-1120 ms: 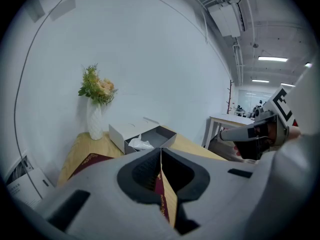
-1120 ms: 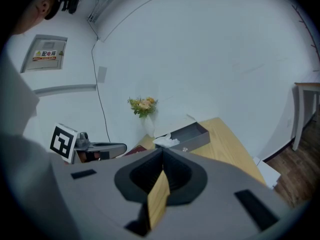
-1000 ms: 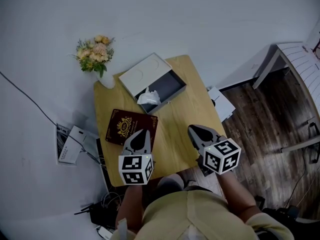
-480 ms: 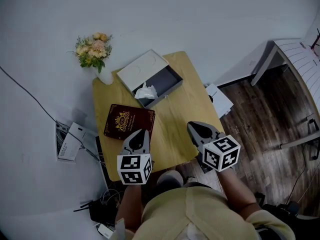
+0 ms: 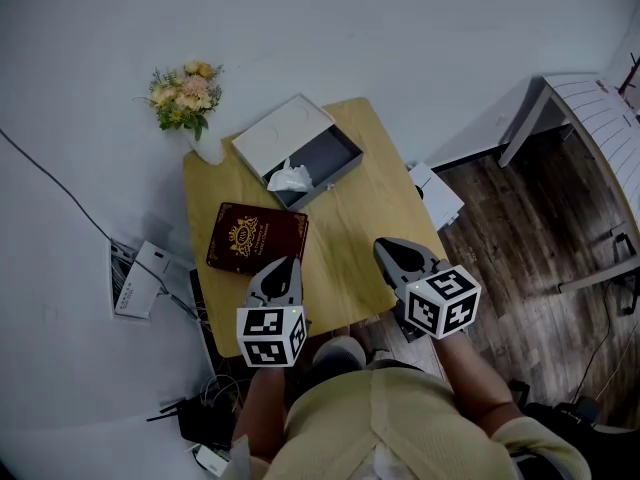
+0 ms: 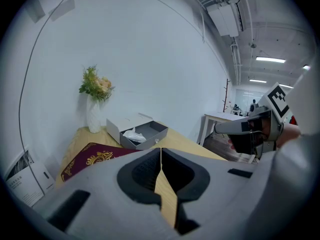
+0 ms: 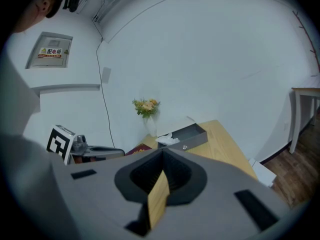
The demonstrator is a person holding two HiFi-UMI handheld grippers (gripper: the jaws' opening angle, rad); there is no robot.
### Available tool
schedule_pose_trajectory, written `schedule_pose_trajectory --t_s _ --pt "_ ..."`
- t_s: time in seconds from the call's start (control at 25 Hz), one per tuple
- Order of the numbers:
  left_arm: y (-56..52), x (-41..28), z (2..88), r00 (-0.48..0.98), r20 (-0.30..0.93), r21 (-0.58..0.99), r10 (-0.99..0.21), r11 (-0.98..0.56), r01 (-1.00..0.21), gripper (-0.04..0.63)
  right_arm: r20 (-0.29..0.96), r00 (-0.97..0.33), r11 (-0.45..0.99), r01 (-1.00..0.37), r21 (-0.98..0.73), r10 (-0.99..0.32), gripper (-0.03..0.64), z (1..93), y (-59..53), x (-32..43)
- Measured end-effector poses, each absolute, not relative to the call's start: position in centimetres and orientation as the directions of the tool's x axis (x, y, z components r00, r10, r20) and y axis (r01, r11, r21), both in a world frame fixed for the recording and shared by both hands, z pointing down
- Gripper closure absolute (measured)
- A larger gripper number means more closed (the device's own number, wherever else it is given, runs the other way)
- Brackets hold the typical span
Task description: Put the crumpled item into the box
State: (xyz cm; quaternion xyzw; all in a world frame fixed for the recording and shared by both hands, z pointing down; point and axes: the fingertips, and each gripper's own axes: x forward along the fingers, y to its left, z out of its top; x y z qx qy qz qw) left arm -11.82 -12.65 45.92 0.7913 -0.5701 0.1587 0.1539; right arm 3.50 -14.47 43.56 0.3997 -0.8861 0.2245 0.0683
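A crumpled white item (image 5: pixel 290 179) lies inside the open grey box (image 5: pixel 328 155), at the box's left end, on the far part of the wooden table (image 5: pixel 360 218). The box's white lid (image 5: pixel 280 130) stands open behind it. The left gripper view shows the crumpled item (image 6: pixel 133 134) in the box (image 6: pixel 150 131), and the right gripper view shows the same item (image 7: pixel 169 139) and box (image 7: pixel 194 133). My left gripper (image 5: pixel 283 265) (image 6: pixel 160 151) hovers shut and empty over the table's near edge. My right gripper (image 5: pixel 389 251) (image 7: pixel 162 152) is beside it, also shut and empty.
A burgundy book (image 5: pixel 257 238) lies between my left gripper and the box. A vase of flowers (image 5: pixel 186 99) stands at the table's far left corner. On the floor are papers (image 5: pixel 135 283), cables and a white box (image 5: pixel 436 196). A white desk (image 5: pixel 590 118) stands at the right.
The head view has drifted slightly, so the table and box sit a little higher and further left. Both grippers remain shut near the table's front edge.
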Motion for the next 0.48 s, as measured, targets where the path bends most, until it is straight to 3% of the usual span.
schedule_pose_trajectory --t_s 0.48 --pt "-11.76 -11.96 46.65 0.299 0.44 0.078 -0.847 -0.296 -0.952 0.568 0.295 -0.675 0.586 -0.736 -0.34 -0.676 0.588 43.25 -13.88 3.28"
